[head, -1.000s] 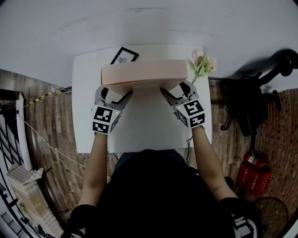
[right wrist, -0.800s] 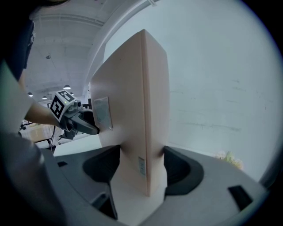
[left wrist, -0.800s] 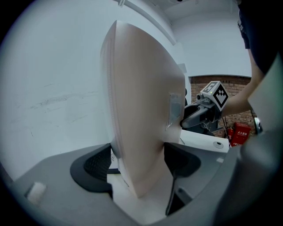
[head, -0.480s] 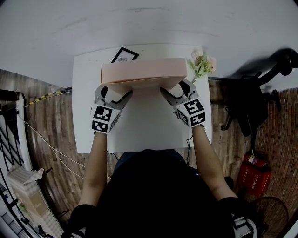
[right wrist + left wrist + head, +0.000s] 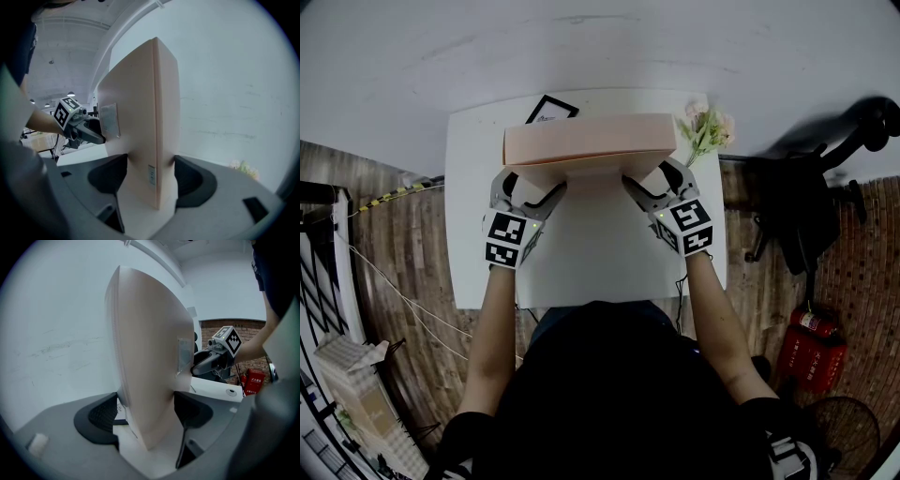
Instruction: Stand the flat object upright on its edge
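In the head view, the pale pink flat rectangular cardboard box (image 5: 589,141) sits across the upper middle of the frame, over the far half of the white worktop (image 5: 591,262). One long narrow side faces up. I cannot tell whether its lower edge touches the worktop. My left claw (image 5: 532,185) meets the box's lower left end and my right claw (image 5: 652,175) meets its lower right end. A black-framed picture (image 5: 550,111) lies behind the box at the upper left. A small bunch of pale pink flowers (image 5: 708,127) stands just beside its right end.

In the left gripper view, the box rises through the centre of the frame. My left claw is spread wide and closed on the box's thickness, a dark pad (image 5: 101,418) pressed to each broad face. The right claw shows at the middle right of the frame, on the far end.

In the right gripper view, the box end stands upright in the middle. My right claw is clamped on it in the same way. The left claw appears at the middle left of the frame, and the flowers at the lower right.
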The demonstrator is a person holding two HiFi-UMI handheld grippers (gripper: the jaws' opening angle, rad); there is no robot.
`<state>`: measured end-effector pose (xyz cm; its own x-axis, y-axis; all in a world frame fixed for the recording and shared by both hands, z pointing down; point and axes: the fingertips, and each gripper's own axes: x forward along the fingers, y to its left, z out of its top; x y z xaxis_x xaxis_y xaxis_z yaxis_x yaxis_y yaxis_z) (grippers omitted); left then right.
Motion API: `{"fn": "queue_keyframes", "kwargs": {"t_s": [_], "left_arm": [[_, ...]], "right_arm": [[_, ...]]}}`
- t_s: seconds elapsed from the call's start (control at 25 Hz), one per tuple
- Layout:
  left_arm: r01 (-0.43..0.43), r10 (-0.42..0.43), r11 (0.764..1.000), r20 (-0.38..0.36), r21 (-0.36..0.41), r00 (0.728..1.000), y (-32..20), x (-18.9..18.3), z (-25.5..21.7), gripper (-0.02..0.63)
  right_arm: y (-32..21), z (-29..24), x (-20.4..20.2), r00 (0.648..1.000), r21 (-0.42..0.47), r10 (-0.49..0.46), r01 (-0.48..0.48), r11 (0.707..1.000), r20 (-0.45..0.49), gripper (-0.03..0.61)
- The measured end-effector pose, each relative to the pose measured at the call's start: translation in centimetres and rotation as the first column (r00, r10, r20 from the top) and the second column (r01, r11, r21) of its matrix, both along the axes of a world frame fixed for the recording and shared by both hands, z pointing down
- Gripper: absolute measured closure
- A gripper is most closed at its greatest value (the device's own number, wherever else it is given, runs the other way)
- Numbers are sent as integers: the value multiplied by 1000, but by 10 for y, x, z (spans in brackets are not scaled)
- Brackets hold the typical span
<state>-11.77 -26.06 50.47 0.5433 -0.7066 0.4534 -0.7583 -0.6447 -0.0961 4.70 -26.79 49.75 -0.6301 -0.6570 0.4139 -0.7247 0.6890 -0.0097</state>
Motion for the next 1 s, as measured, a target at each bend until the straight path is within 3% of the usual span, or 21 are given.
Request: {"fn": "queue_keyframes", "kwargs": {"t_s": [1.0], "left_arm": [[10, -10, 1000, 9, -11, 1000, -1, -1, 4, 247]], "right_arm": [[0, 5, -1, 1000, -5, 5, -5, 1000, 6, 268]]}}
